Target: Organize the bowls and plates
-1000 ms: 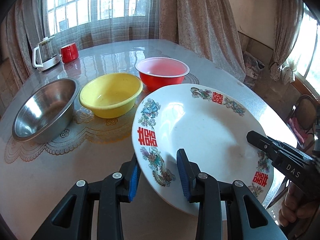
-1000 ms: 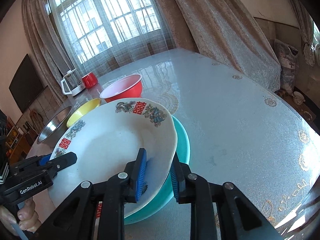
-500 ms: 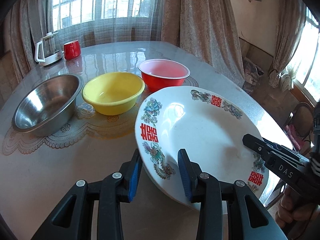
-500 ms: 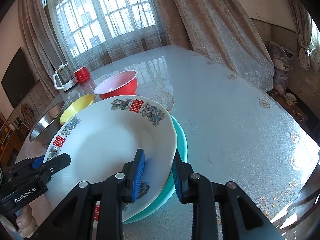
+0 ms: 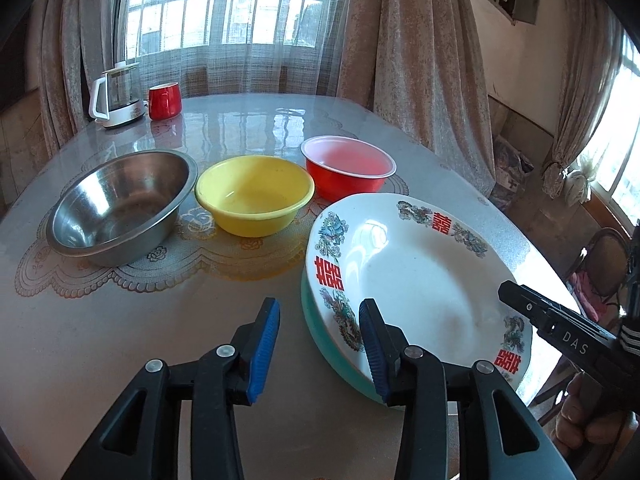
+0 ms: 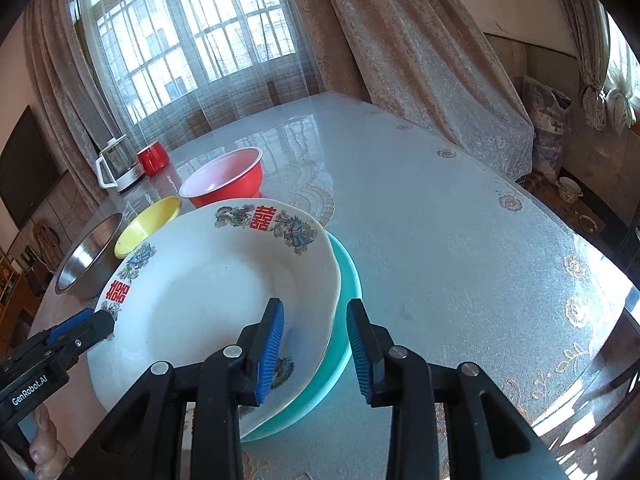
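Now both tools are released: the left gripper (image 5: 319,344) and the right gripper (image 6: 316,350) each stand with jaws spread around opposite rims of the white plate (image 5: 420,280), gripping nothing. That plate lies on the teal plate (image 6: 344,308) at lower centre. Toward upper left sit the red bowl (image 5: 348,170), yellow bowl (image 5: 254,196) and steel bowl (image 5: 120,208) on the table (image 6: 460,248).

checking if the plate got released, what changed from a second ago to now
Both grippers opened: the left gripper and right gripper let go of the white patterned plate, which now rests on the teal plate. The steel bowl, yellow bowl and red bowl stayed put.
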Motion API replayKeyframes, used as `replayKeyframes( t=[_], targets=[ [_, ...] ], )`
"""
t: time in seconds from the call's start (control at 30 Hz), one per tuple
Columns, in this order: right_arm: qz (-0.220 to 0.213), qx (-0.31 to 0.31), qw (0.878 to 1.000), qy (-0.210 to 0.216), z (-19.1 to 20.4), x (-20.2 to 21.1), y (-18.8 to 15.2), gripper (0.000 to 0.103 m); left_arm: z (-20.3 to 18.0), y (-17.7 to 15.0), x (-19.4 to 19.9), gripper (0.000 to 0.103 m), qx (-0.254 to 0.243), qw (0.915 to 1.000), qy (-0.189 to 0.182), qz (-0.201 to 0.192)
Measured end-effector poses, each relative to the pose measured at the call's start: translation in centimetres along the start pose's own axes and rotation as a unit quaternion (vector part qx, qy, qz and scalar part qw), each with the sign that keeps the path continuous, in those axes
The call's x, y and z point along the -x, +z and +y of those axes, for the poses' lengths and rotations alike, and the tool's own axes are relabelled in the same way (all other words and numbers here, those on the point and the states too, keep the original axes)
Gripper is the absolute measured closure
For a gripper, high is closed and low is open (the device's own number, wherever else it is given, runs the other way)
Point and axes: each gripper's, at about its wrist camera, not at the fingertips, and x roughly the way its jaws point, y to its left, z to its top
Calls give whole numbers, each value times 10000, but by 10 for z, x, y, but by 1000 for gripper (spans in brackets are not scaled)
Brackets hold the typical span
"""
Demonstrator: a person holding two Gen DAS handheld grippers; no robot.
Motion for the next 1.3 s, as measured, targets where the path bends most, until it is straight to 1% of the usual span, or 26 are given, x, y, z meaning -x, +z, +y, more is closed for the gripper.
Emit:
replayKeyframes(
  t=[0.23, 0.37, 0.6, 0.87, 0.97, 1.1, 1.3],
  targets=[
    [-264, -54, 9996, -131, 1, 14, 5, 66, 12, -3, 12, 59, 179, 9998, 2, -95],
    [-383, 11, 9992, -113, 7, 21, 8, 66, 19, -4, 20, 59, 251, 9995, 101, -144],
    [-450, 186, 9987, 146, 27, 27, 10, 64, 36, -16, 28, 59, 397, 9990, 193, -62],
    [-378, 424, 9976, 405, 52, 25, 7, 64, 53, -28, 36, 59, 470, 9981, 400, -78],
    [-305, 486, 9966, 593, 63, 23, 5, 64, 61, -33, 39, 58, 486, 9972, 557, -90],
    [-237, 749, 9926, 931, 86, 21, 3, 64, 77, -39, 43, 58, 609, 9953, 743, -71],
    [-23, 1088, 9832, 1469, 125, 13, 2, 64, 111, -44, 49, 58, 997, 9898, 1014, -50]
  ],
)
